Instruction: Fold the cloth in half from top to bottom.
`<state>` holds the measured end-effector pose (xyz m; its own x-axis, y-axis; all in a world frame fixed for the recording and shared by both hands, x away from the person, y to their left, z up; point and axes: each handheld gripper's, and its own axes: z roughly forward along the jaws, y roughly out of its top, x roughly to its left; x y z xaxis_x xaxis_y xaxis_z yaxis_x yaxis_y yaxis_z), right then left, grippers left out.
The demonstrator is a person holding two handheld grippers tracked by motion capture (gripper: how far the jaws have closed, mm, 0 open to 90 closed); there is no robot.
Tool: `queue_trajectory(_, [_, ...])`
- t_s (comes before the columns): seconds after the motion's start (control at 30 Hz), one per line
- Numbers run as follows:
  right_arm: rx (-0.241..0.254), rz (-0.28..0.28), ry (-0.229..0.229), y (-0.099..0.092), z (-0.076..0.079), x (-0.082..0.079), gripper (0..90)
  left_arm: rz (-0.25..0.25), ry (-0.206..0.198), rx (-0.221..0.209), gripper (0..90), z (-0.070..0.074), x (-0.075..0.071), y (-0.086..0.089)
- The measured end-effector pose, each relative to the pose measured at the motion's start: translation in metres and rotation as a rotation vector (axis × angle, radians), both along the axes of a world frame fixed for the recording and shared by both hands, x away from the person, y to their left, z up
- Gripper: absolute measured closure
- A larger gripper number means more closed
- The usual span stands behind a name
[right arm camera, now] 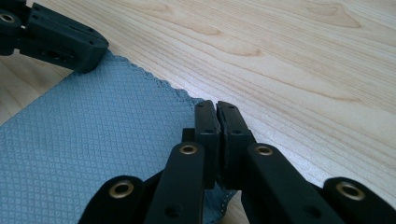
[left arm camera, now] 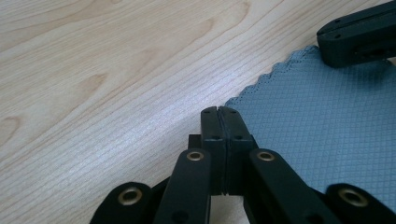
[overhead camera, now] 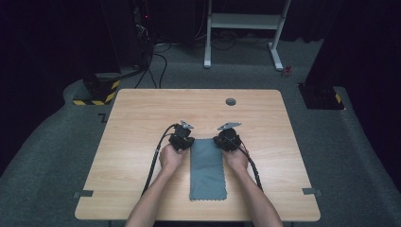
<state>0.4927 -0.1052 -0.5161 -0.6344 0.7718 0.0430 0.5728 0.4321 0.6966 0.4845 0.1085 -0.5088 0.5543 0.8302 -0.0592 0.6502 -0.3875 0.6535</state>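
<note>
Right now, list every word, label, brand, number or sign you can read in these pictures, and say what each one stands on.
None: there is no readable text in any view.
The grey cloth bears a woven grid pattern, no label.
The wooden table shows grain and a round grey cap, unmarked.
The black and yellow hazard stripes on the floor base behind the table are a warning marking, without words.

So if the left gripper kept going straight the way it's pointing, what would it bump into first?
Probably nothing soon. The left gripper, shut at the grey cloth's far corner, points out over bare wooden table. The right gripper sits off to the side, not in its line, though depth is hard to judge.
</note>
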Motion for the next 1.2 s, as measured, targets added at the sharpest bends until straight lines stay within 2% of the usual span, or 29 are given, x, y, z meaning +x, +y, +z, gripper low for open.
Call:
queue_trajectory(0.1, [0.019,0.0,-0.002,-0.004,0.006,-0.001,88.0,-0.013,-0.011,-0.014,89.8,0.003,-0.001,0.001])
queue_trajectory(0.17, [0.024,0.011,-0.019,-0.006,0.012,-0.003,88.1,-0.021,-0.024,-0.031,89.9,0.008,-0.003,0.003])
queue_trajectory(0.27, [0.032,0.025,-0.034,-0.009,0.021,-0.007,88.2,-0.024,-0.042,-0.074,90.0,0.019,-0.004,0.007])
queue_trajectory(0.37, [0.045,0.022,-0.03,-0.011,0.027,-0.006,88.2,-0.026,-0.042,-0.08,90.0,0.025,-0.001,0.006])
queue_trajectory(0.43, [0.025,0.023,-0.04,-0.011,0.033,-0.003,88.4,-0.018,-0.043,-0.087,90.0,0.028,0.002,0.005])
queue_trajectory(0.53, [0.025,0.023,-0.046,-0.012,0.04,0.0,88.4,-0.037,-0.043,-0.058,90.0,0.03,0.008,0.001])
queue_trajectory(0.63, [0.0,0.016,-0.055,-0.011,0.043,0.005,88.5,-0.025,-0.036,-0.057,90.0,0.036,0.017,-0.001])
queue_trajectory(0.7, [-0.007,-0.013,-0.029,-0.01,0.044,0.011,88.5,-0.013,-0.033,-0.055,90.0,0.041,0.023,-0.003])
queue_trajectory(0.73, [-0.025,-0.021,-0.032,-0.007,0.045,0.014,88.6,-0.013,-0.034,-0.049,90.0,0.044,0.026,-0.004])
queue_trajectory(0.8, [-0.052,-0.025,-0.045,-0.001,0.05,0.017,88.5,0.0,-0.041,-0.071,90.0,0.048,0.028,-0.004])
queue_trajectory(0.83, [-0.069,-0.025,-0.048,0.001,0.052,0.018,88.6,-0.002,-0.045,-0.062,90.0,0.048,0.029,-0.004])
queue_trajectory(0.9, [-0.061,-0.023,-0.057,0.002,0.056,0.017,88.5,-0.013,-0.031,-0.034,90.0,0.044,0.029,-0.005])
queue_trajectory(0.93, [-0.052,-0.021,-0.058,0.002,0.056,0.016,88.5,-0.017,-0.02,-0.034,90.0,0.042,0.028,-0.005])
queue_trajectory(1.0, [-0.049,0.002,-0.065,0.001,0.055,0.013,88.5,-0.029,-0.027,-0.075,90.0,0.04,0.024,-0.005])
queue_trajectory(1.07, [-0.053,0.006,-0.052,-0.001,0.051,0.01,88.5,-0.055,-0.025,-0.063,90.0,0.037,0.02,-0.007])
queue_trajectory(1.13, [-0.028,0.002,-0.036,-0.003,0.046,0.007,88.5,-0.067,-0.019,-0.048,90.0,0.037,0.018,-0.006])
queue_trajectory(1.2, [-0.026,0.015,-0.033,-0.002,0.044,0.004,88.5,-0.068,-0.019,-0.061,90.0,0.037,0.016,-0.006])
